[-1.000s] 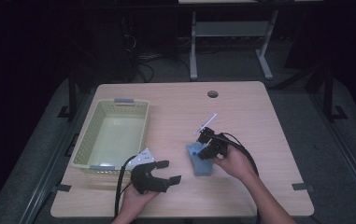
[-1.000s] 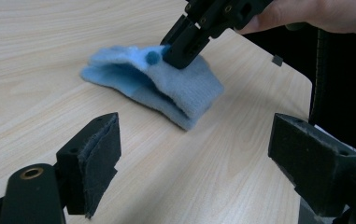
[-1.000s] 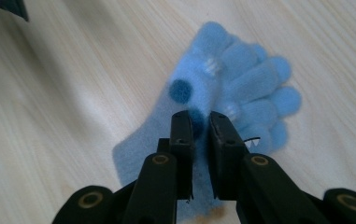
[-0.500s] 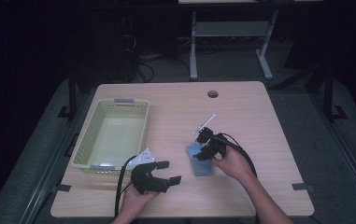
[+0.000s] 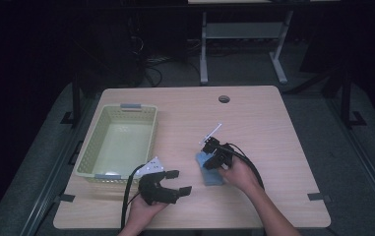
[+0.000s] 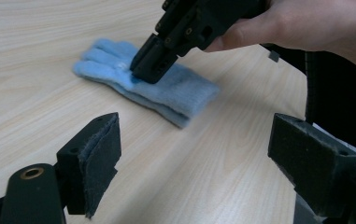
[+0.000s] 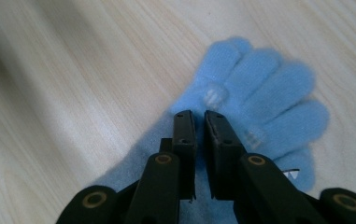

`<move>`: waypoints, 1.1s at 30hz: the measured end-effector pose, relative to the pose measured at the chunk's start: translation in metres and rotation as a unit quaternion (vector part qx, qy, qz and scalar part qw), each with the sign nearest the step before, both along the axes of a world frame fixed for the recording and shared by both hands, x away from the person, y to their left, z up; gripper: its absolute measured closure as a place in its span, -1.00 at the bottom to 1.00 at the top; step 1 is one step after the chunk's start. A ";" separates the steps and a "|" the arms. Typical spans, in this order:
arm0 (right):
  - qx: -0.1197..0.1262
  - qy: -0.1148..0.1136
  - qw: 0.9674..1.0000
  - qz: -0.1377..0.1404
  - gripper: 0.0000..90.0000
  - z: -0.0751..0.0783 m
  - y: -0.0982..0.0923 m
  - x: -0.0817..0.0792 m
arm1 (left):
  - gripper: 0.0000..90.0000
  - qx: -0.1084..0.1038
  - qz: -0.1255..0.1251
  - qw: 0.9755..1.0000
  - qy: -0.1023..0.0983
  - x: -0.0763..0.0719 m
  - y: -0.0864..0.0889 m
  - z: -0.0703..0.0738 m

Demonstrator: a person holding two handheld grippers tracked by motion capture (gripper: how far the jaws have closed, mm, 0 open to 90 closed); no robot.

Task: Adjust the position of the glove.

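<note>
While the left gripper [image 5: 171,183] waits near the table's [image 5: 273,128] front edge with jaws spread wide, the right gripper [image 7: 200,116] has just closed, jaws pressed together on the blue glove [image 7: 259,88]; glove lies flat mid-table, right of the green basket [image 5: 96,140].

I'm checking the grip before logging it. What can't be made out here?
- Whether the right hand-held gripper pinches any blue glove fabric: its near-shut jaws hide the contact in the right gripper view.
- What the small white item is: too small in the high view.
</note>
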State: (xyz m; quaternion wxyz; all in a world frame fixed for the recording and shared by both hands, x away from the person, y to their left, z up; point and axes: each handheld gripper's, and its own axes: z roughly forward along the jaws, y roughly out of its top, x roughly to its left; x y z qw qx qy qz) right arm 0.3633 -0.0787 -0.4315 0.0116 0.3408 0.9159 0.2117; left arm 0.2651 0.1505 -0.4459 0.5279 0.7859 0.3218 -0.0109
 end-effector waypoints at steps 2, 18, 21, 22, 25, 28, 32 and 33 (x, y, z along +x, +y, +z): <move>0.000 -0.003 1.000 -0.002 0.80 0.000 0.000 -0.001 | -0.62 0.002 -0.002 1.000 0.000 0.000 -0.001 0.000; 0.107 0.006 0.991 -0.074 0.32 0.011 -0.057 -0.015 | -0.61 0.010 -0.007 1.000 0.018 0.003 -0.009 -0.004; 0.117 0.010 0.989 -0.087 0.25 0.008 -0.065 -0.018 | -0.61 0.014 0.000 1.000 0.019 0.003 -0.010 -0.004; 0.117 0.010 0.989 -0.087 0.25 0.008 -0.065 -0.018 | -0.61 0.019 0.001 1.000 0.019 0.003 -0.011 -0.004; 0.126 0.013 0.987 -0.101 0.16 0.007 -0.069 -0.022 | -0.55 0.020 0.008 1.000 0.022 0.005 -0.013 -0.004; 0.137 0.017 0.984 -0.109 0.09 0.007 -0.072 -0.028 | -0.53 0.024 0.011 0.999 0.031 0.009 -0.017 -0.004; 0.143 0.020 0.982 -0.125 -0.04 0.003 -0.072 -0.033 | -0.50 0.020 0.017 0.998 0.058 0.017 -0.024 -0.004; 0.143 0.020 0.982 -0.125 -0.04 0.003 -0.072 -0.033 | -0.49 0.020 0.017 0.998 0.058 0.017 -0.024 -0.004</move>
